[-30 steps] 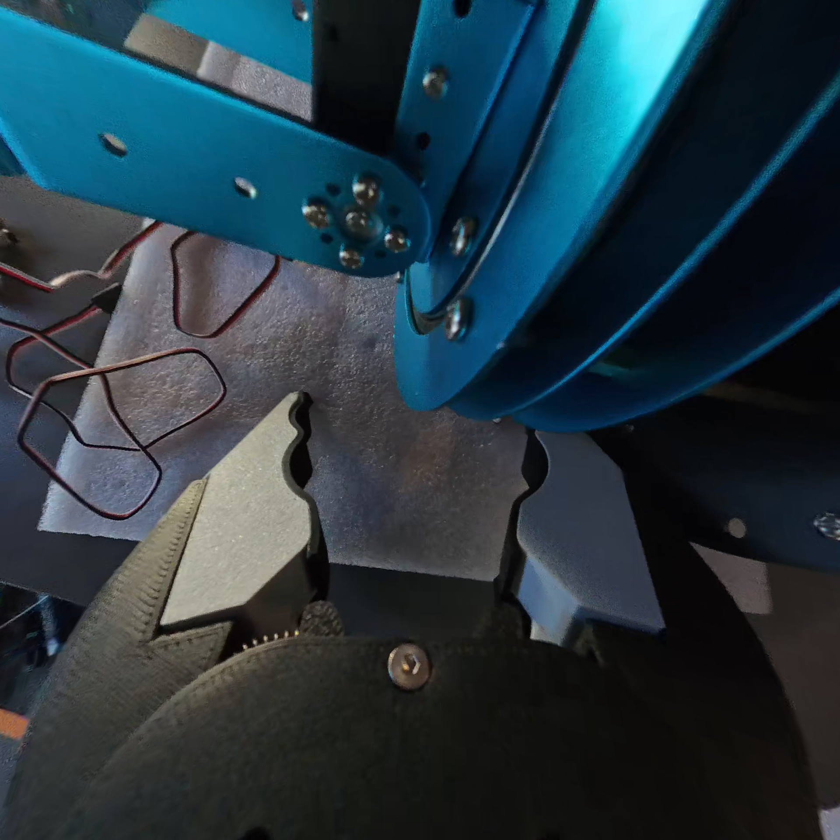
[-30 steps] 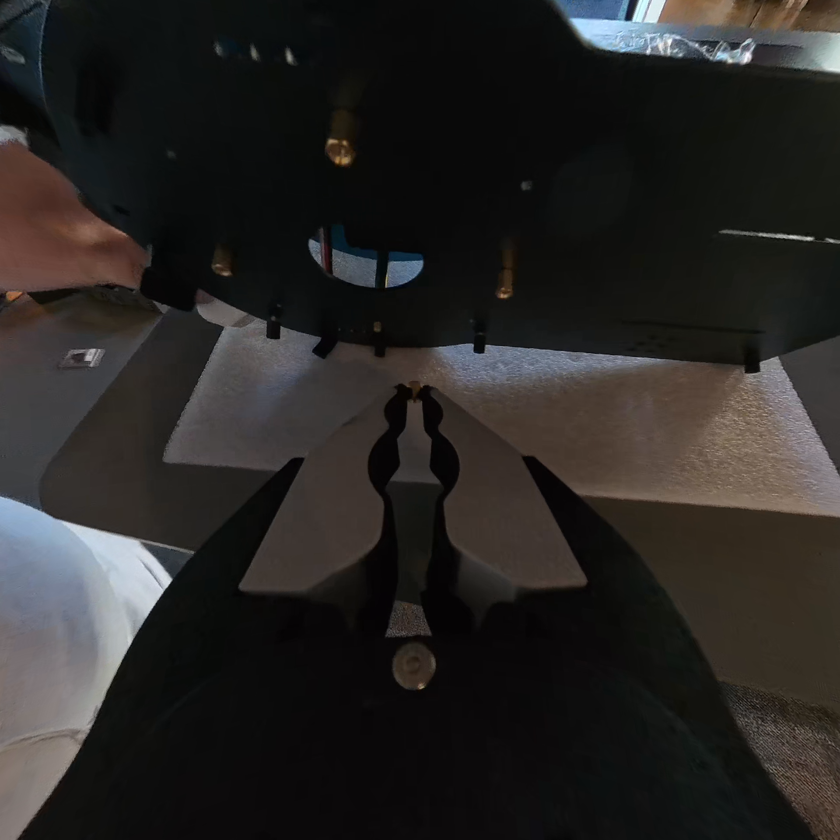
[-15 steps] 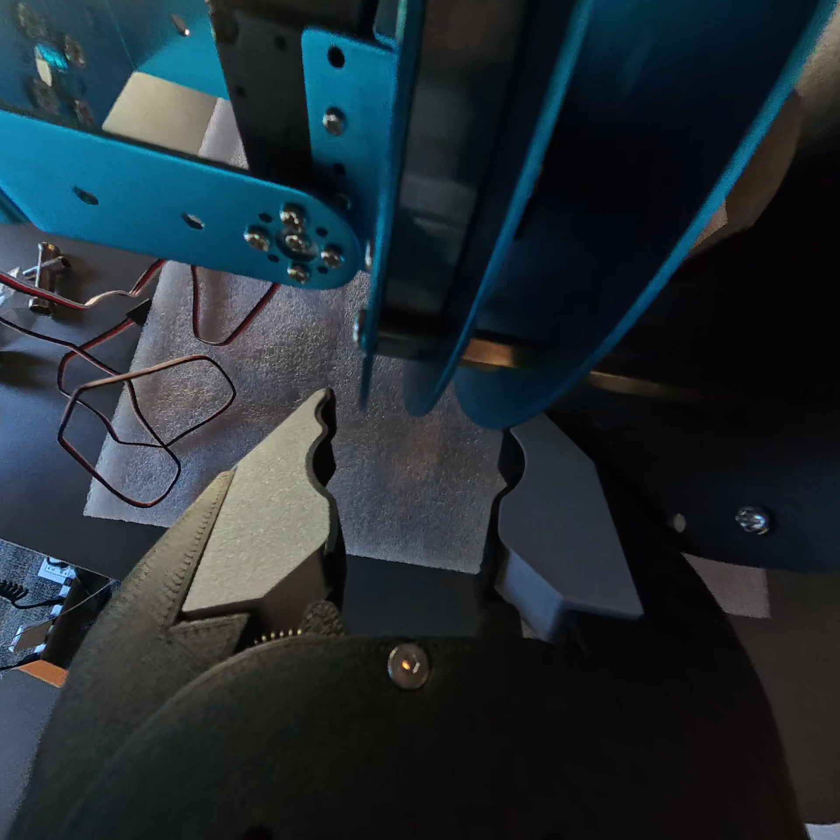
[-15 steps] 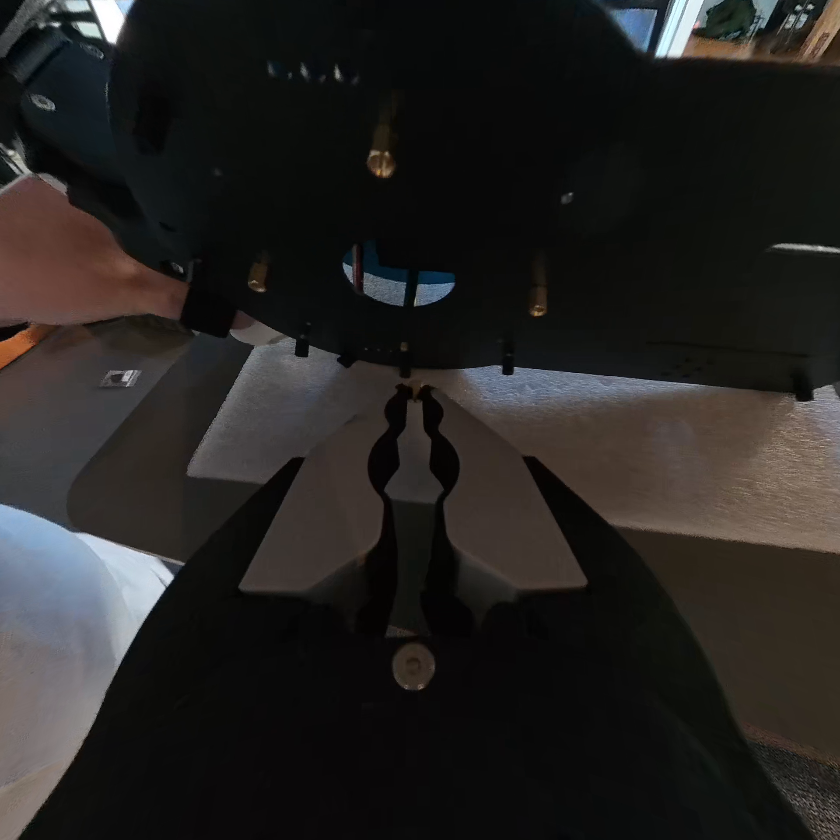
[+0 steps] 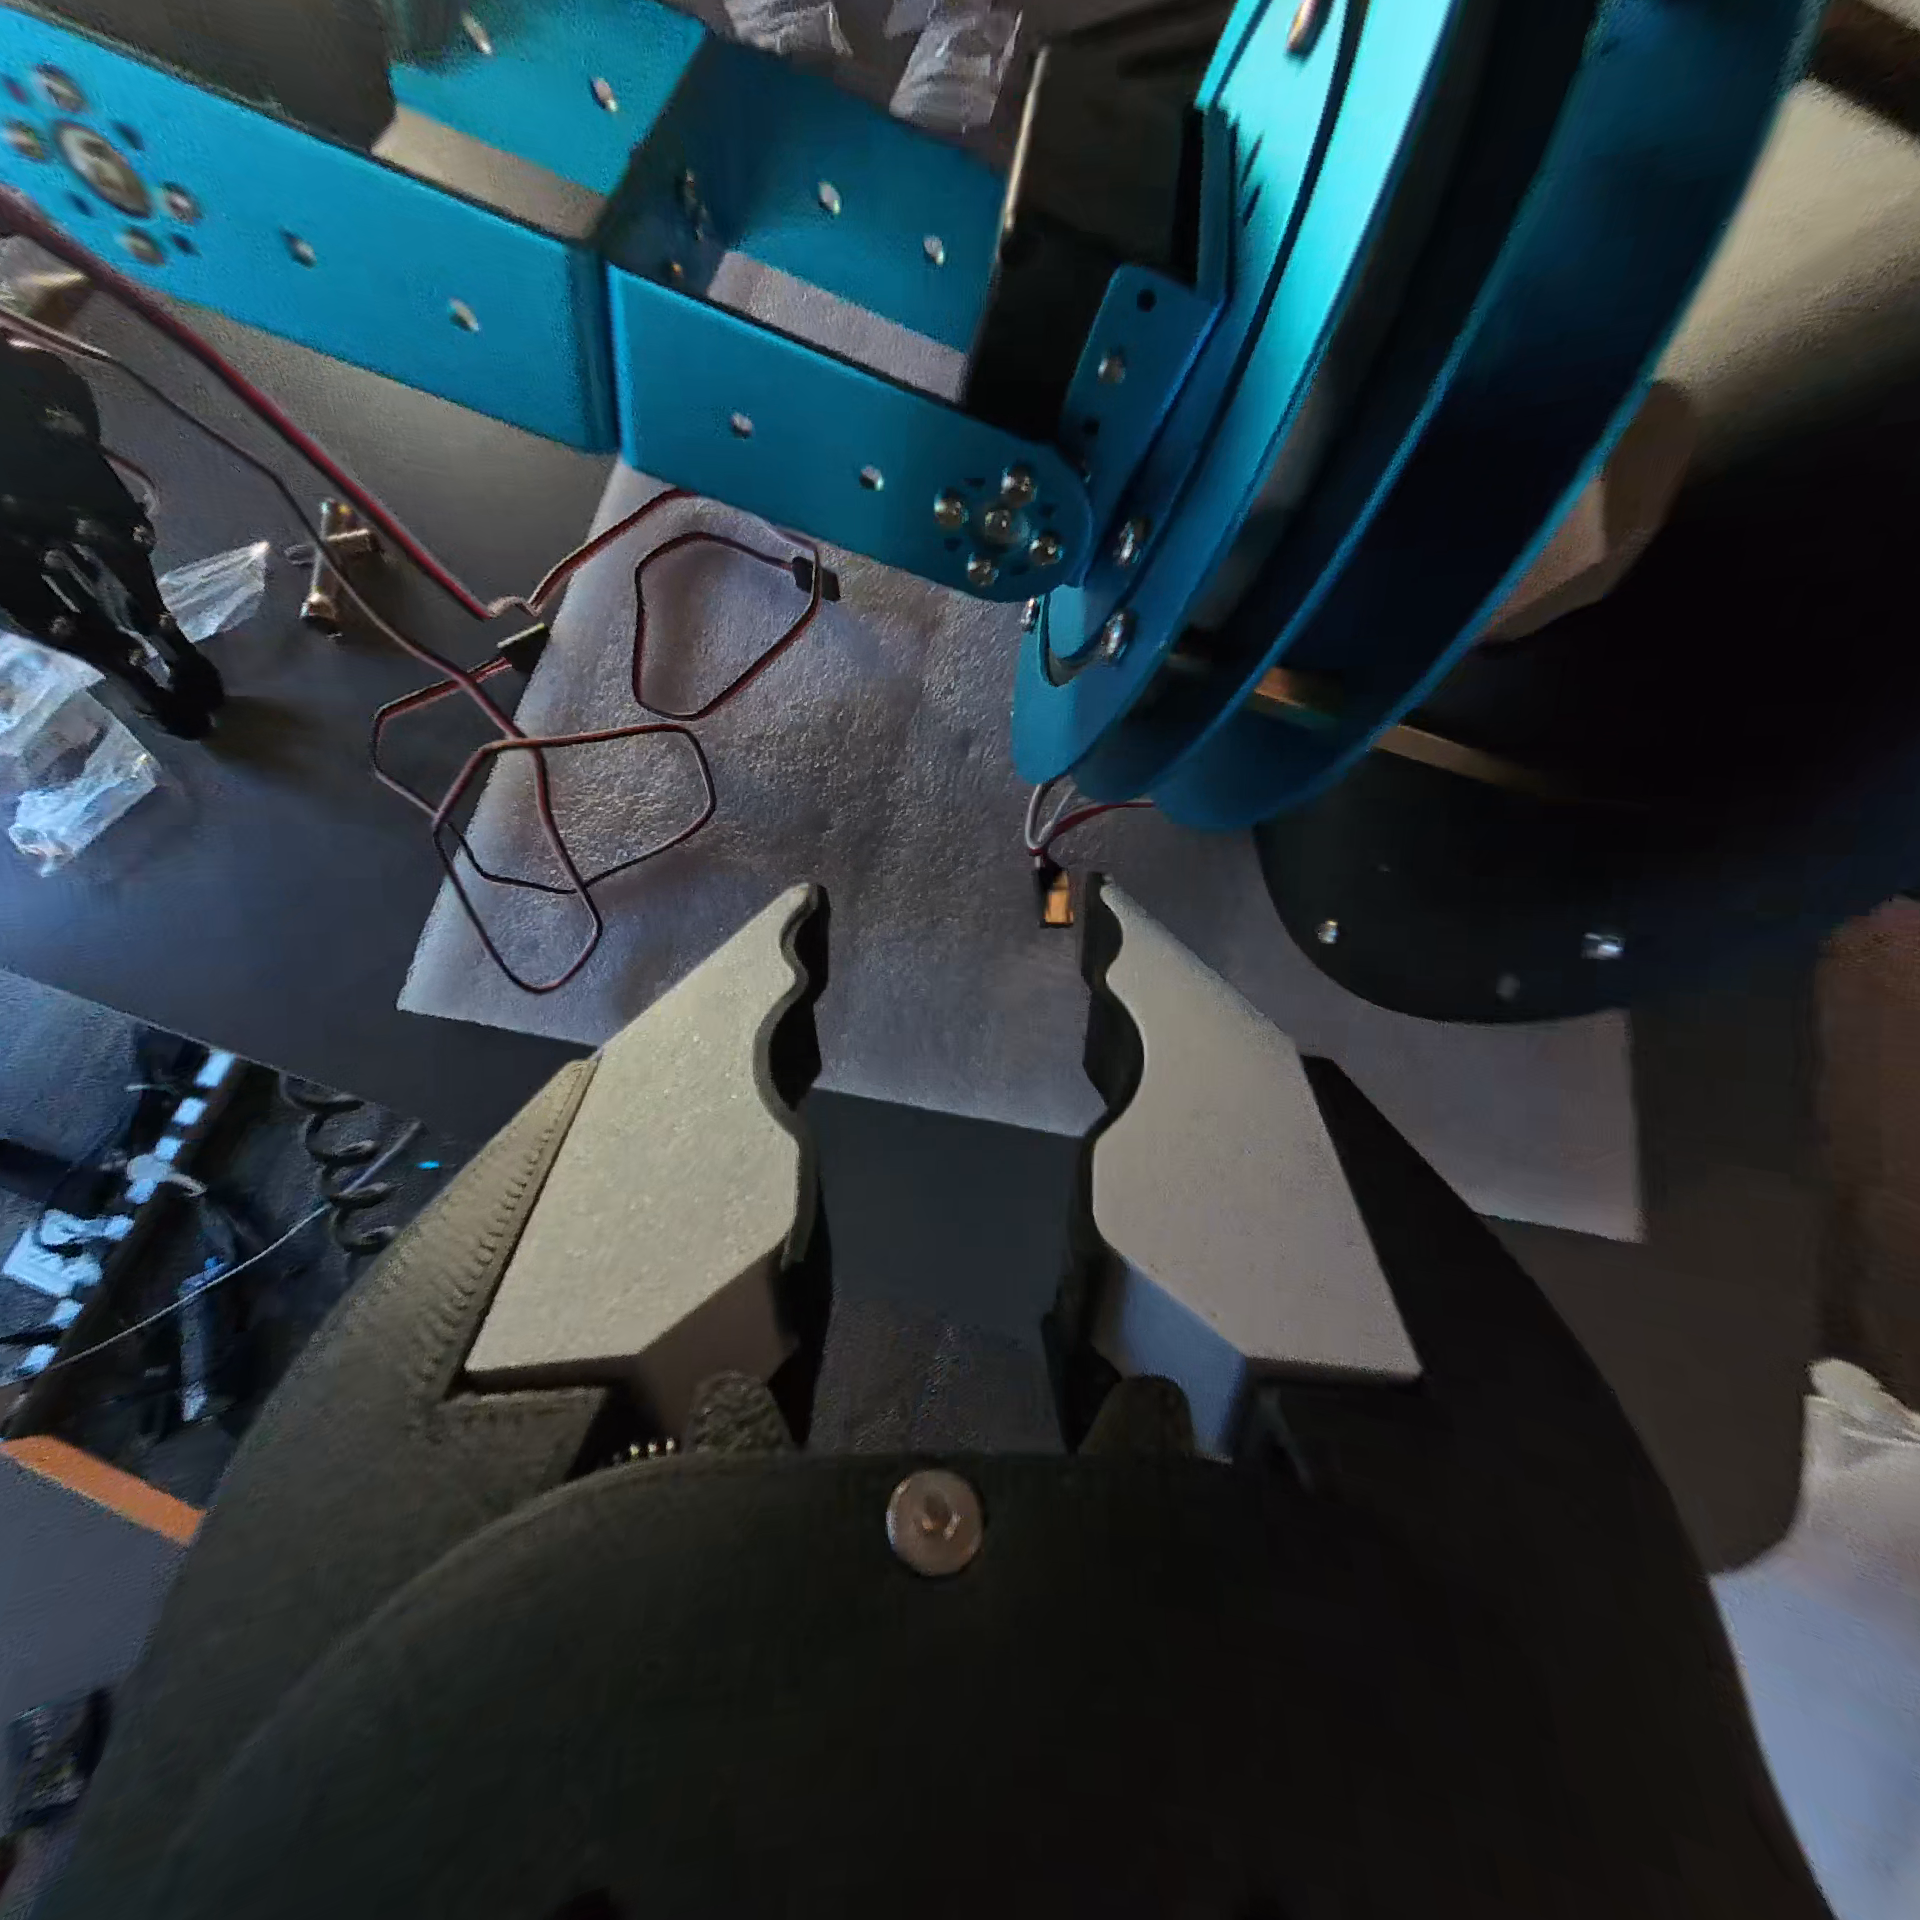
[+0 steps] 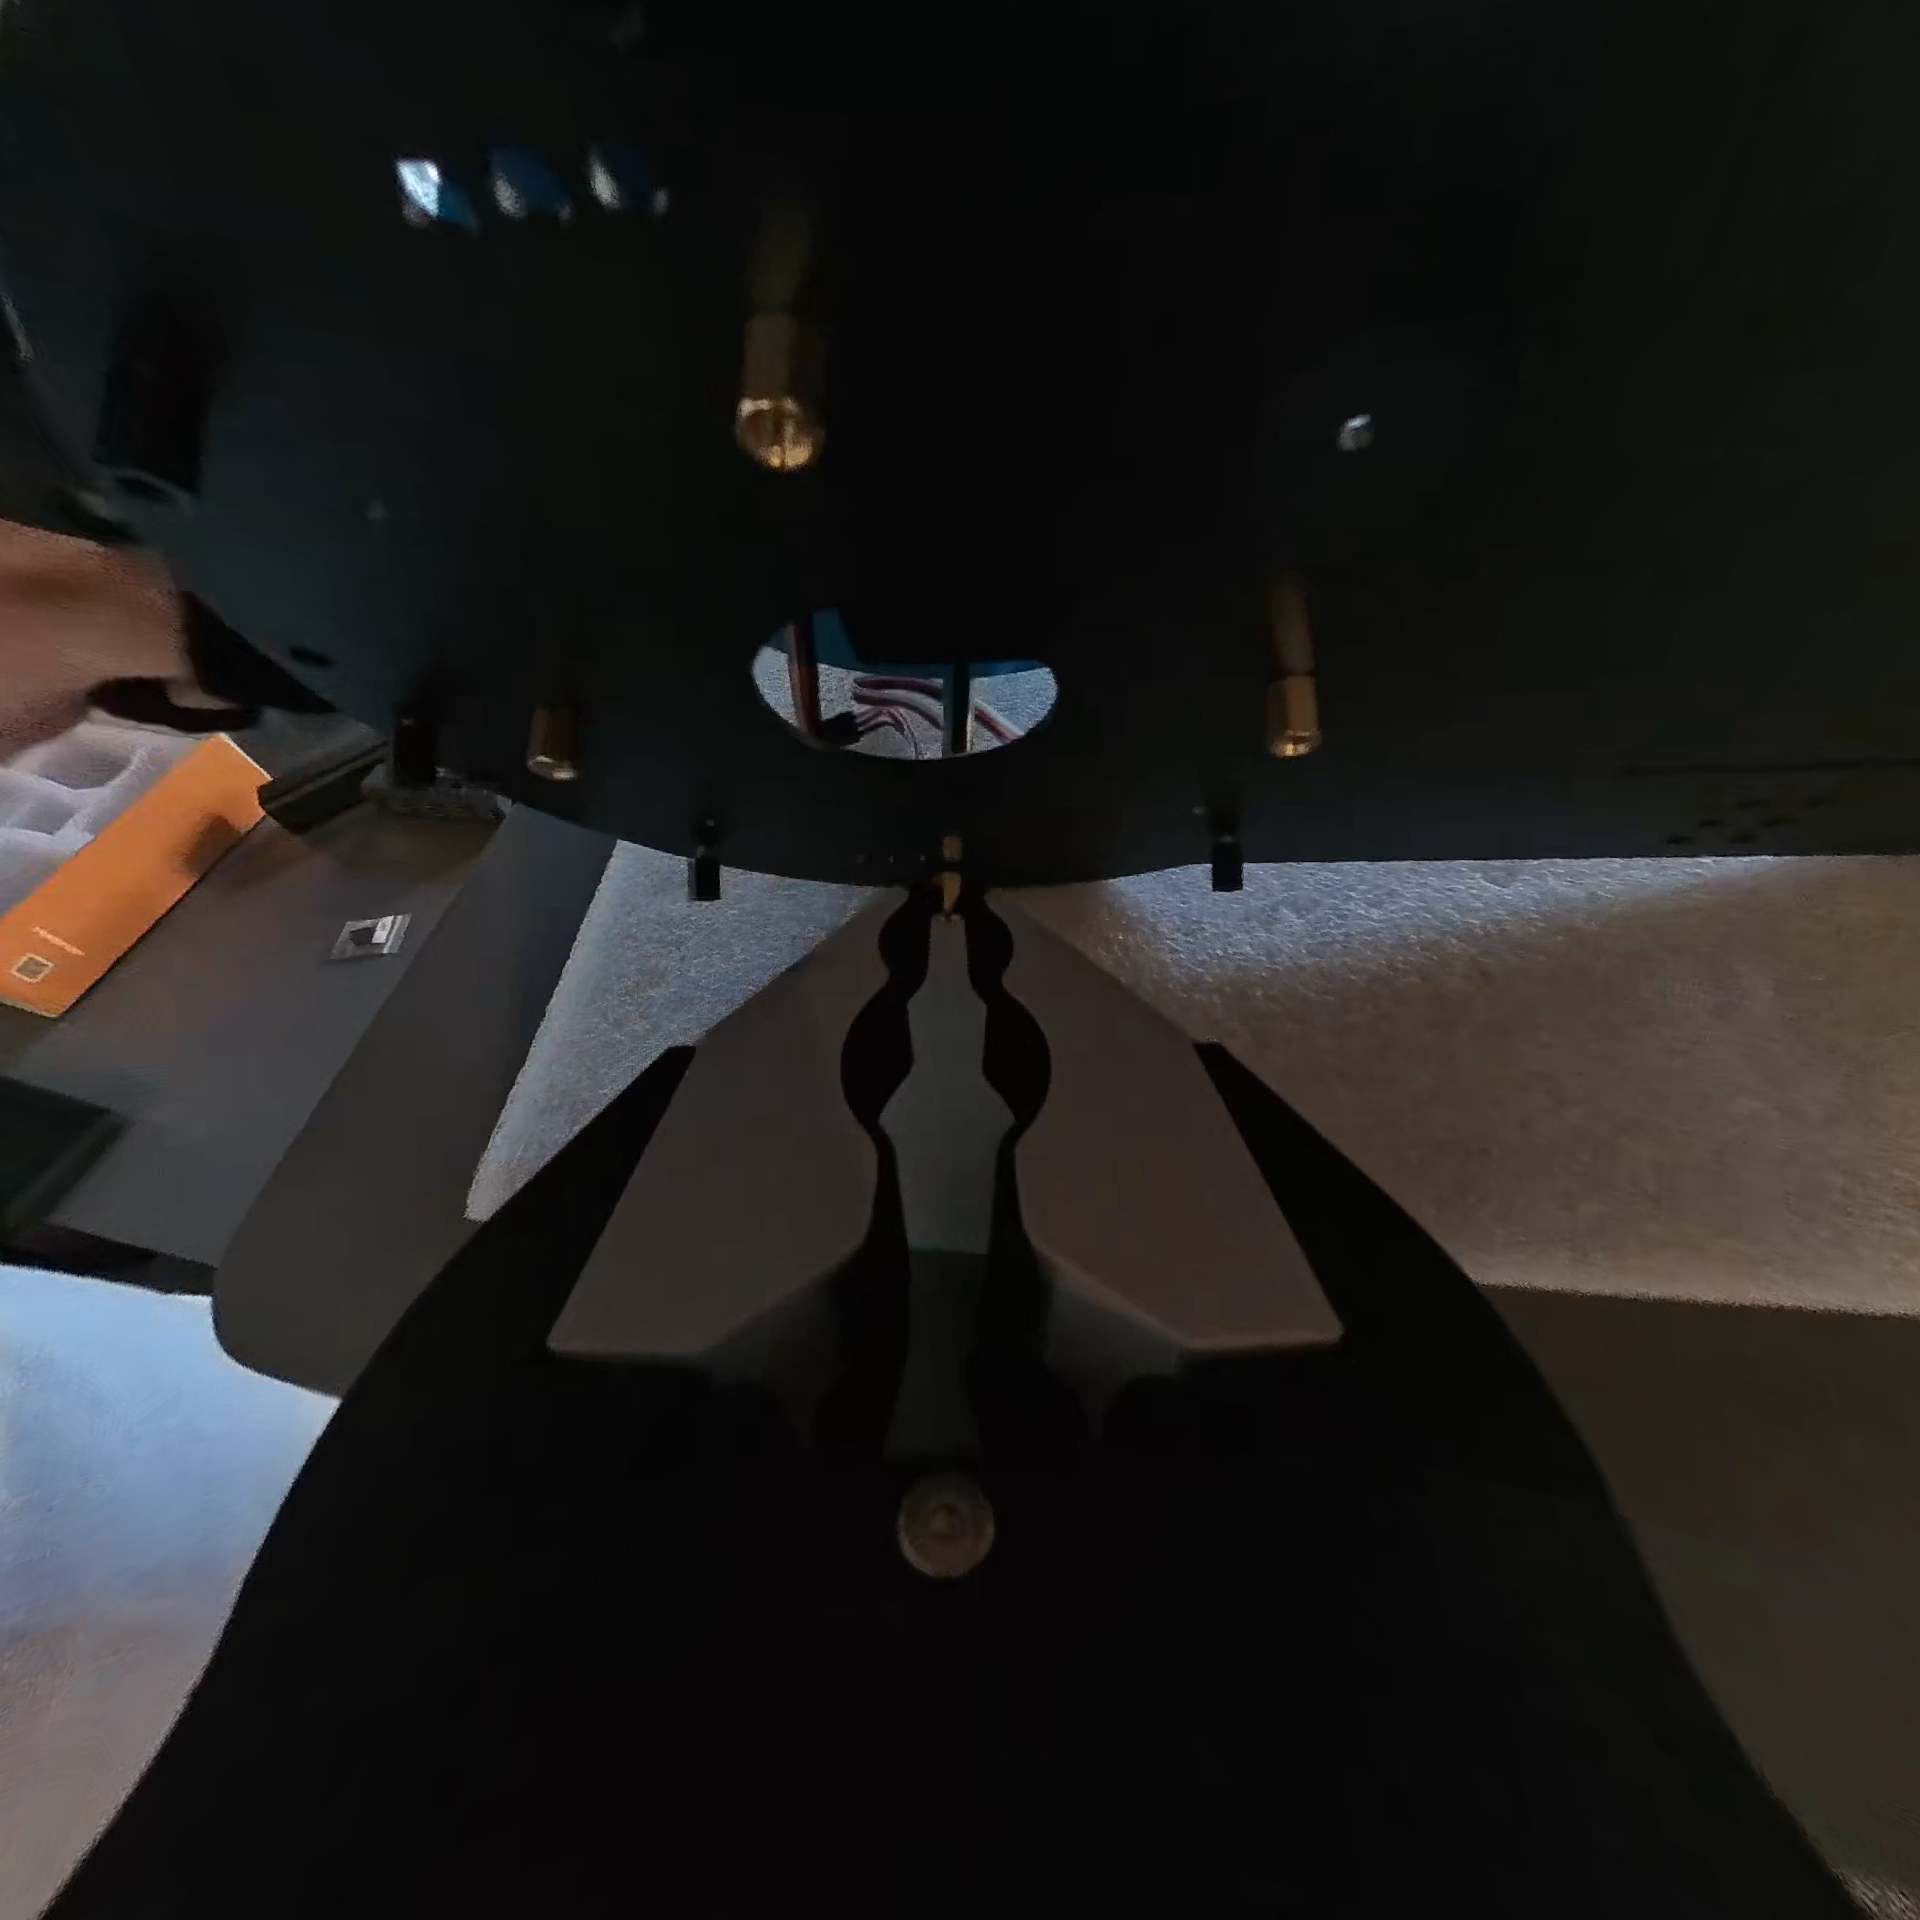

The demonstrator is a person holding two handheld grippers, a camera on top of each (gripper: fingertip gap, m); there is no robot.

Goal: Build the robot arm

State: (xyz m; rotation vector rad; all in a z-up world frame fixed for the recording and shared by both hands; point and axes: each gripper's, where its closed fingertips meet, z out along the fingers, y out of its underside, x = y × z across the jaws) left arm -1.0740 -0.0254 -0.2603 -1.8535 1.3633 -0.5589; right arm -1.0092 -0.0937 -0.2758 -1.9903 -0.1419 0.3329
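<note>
Overhead, 3 brass standoffs (image 6: 779, 416) stud 1 black plate (image 6: 1455, 312); right gripper (image 6: 948, 899) pinches a small brass part (image 6: 948, 891), left gripper (image 5: 954, 904) gapes empty

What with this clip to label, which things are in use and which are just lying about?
In use: right hand-held gripper, shut on a small brass stud at the edge of the black plate; left hand-held gripper, open beside the connector dangling from the blue bracket assembly.
Lying about: looped wire, plastic bags, orange card.

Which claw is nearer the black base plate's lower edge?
Right. The right claw is pinched at the black base plate edge; the left claw hangs open beside it over the foam sheet.
</note>
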